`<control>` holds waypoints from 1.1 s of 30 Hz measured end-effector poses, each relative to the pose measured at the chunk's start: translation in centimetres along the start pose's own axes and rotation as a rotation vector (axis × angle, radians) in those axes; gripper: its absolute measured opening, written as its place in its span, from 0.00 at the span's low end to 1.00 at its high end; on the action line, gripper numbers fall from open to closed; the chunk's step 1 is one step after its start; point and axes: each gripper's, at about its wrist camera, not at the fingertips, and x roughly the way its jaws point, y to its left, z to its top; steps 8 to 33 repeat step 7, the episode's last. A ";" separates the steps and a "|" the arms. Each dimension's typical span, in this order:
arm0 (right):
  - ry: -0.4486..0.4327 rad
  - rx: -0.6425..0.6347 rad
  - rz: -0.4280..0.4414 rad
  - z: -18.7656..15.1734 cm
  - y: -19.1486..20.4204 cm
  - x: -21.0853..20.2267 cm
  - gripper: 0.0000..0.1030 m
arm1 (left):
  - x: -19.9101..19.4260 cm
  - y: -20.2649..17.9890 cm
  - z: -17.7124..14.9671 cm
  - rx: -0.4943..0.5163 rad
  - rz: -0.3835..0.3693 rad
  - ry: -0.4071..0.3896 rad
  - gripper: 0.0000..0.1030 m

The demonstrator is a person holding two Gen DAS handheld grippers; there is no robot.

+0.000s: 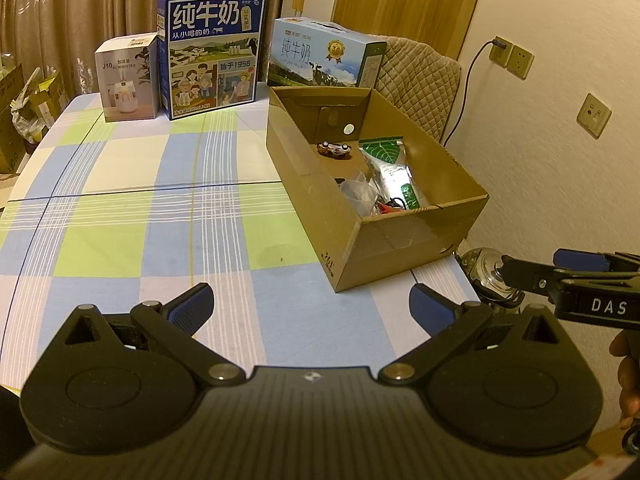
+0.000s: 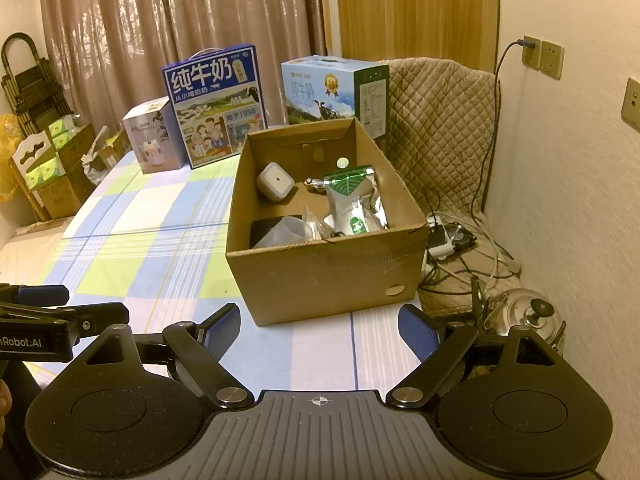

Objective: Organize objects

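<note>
While both the left gripper and right gripper hang empty, jaws spread, loose items sit inside the open brown cardboard box at the tabletop's right edge (overhanging?); a nudge could tip it.

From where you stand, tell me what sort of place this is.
Most likely a room in a home: a table under a checked tablecloth, drawn curtains behind it, and milk cartons beside an open cardboard box of odds and ends.
</note>
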 end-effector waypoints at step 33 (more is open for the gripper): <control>-0.002 0.001 0.000 0.0 0.0 0.0 0.81 | -0.1 -0.2 -0.2 0.019 -0.015 -0.016 0.99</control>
